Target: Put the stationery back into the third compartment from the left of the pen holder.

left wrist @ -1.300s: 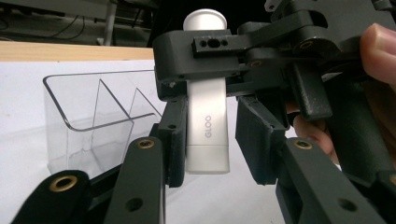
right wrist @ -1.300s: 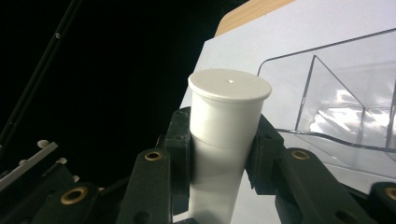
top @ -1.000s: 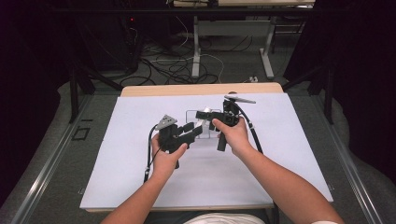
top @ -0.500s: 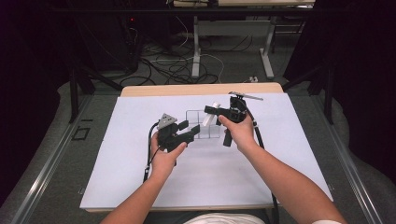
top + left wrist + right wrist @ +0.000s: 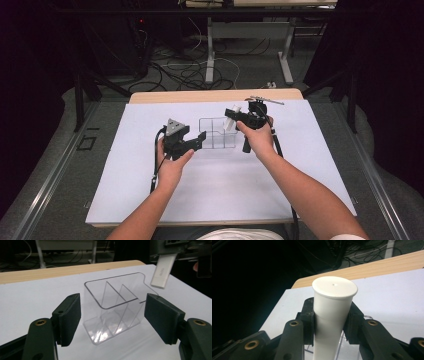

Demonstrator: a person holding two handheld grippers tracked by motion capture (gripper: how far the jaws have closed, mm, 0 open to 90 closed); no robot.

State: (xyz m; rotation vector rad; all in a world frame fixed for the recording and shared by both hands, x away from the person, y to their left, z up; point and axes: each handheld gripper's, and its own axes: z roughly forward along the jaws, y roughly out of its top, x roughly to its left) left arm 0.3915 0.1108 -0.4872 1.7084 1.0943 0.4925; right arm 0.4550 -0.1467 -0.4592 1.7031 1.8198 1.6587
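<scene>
Clear three-compartment organiser (image 5: 113, 307) stood empty on the white-covered counter (image 5: 150, 200) between the parted pads of the left gripper (image 5: 112, 320), jaws just opened, white capped tube (image 5: 332, 315) clamped in the right gripper (image 5: 331, 322), held above the organiser's far end.

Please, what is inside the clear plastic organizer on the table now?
The clear organizer shows thin dividers and nothing lying in its compartments. The white tube, held by the right gripper, hangs above its far corner, not yet inside. The left gripper has just been opening, its fingers off the walls.
</scene>
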